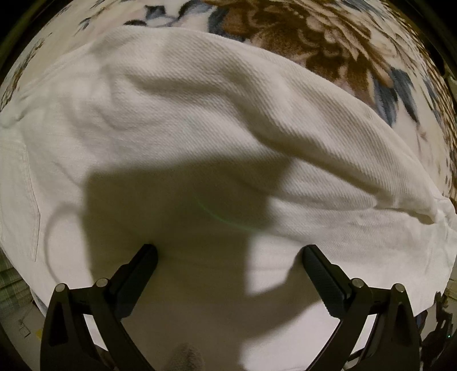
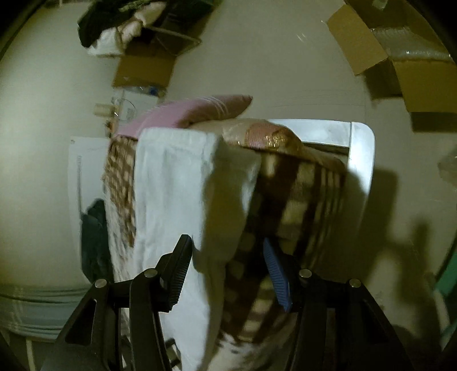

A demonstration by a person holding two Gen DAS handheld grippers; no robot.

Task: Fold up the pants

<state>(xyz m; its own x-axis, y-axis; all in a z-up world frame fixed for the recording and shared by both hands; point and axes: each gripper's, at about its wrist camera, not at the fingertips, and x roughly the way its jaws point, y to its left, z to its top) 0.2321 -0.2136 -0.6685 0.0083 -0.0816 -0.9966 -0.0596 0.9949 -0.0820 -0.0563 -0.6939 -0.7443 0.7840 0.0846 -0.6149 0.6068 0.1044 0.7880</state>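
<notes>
White pants [image 1: 200, 128] fill the left wrist view, lying creased on a floral blanket [image 1: 328, 37], with a folded layer running across the upper right. My left gripper [image 1: 230, 254] is open just above the cloth and holds nothing. In the right wrist view the white pants [image 2: 177, 194] lie as a long strip over the bed's checked blanket [image 2: 300, 199]. My right gripper [image 2: 227, 248] is open around the near edge of the pants, with cloth between the jaws but not pinched.
A pink pillow [image 2: 200, 111] and a patterned cushion [image 2: 268, 137] lie at the bed's far end by a white frame [image 2: 360, 148]. Cardboard boxes [image 2: 400, 57] and a clothes pile [image 2: 120, 25] stand on the floor beyond. Dark cloth [image 2: 94, 237] hangs at the bed's left side.
</notes>
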